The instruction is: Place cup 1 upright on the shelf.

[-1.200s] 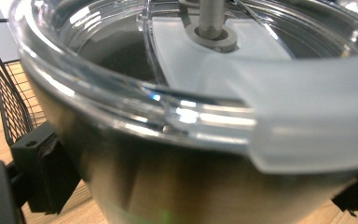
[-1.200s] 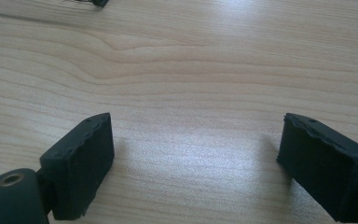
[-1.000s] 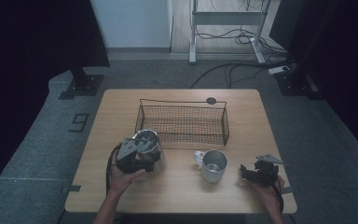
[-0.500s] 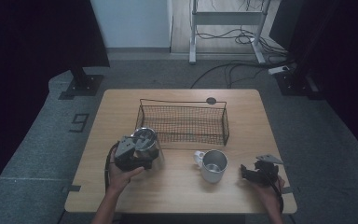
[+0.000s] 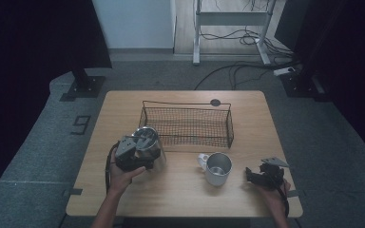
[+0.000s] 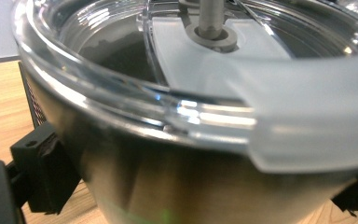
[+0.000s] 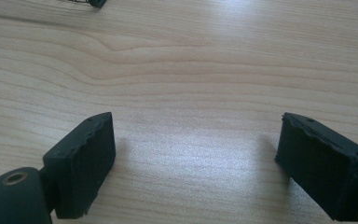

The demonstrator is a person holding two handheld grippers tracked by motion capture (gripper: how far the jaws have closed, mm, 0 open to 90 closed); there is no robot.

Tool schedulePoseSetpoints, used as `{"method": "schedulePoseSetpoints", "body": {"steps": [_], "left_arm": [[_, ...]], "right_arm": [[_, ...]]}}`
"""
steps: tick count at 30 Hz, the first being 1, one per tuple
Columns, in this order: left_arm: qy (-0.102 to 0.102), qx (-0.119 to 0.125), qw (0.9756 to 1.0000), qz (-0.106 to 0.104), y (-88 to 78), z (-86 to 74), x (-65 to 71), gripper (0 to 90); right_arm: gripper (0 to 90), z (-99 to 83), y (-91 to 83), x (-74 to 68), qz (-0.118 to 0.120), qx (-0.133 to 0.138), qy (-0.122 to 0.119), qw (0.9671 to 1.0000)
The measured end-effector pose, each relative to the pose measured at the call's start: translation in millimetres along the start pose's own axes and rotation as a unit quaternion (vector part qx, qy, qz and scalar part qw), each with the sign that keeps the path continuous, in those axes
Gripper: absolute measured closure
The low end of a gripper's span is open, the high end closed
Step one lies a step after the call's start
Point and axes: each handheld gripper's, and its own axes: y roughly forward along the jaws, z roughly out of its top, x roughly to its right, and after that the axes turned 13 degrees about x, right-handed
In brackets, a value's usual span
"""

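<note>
One rectangular light wooden table (image 5: pixel 185 199) carries everything. Largest on it is a black wire-mesh basket (image 5: pixel 186 124), set toward the far edge. Next comes a stainless steel tumbler with a clear plastic lid (image 5: pixel 148 145), just in front of the basket's left end; the left gripper (image 5: pixel 138 159) has its jaws spread wide round the tumbler's wall and clamped on it, one black pad (image 6: pixel 42 175) against the metal. Smaller is a metal mug with a white handle (image 5: pixel 216 167), standing open-mouthed between the two hands. The right gripper (image 5: pixel 259 176) rests low near the mug, apart from it; its jaws have just been closing, yet gape over bare wood with nothing between them.
</note>
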Motion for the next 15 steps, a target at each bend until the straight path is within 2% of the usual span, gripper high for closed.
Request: {"method": "schedulePoseSetpoints", "body": {"steps": [15], "left_arm": [[0.003,0.005,1.0000,-0.001,5.6,11.8,-1.5,4.1]], "right_arm": [[12.0,-0.1,-0.2,0.0,-0.002,0.001,0.002,1.0000]]}}
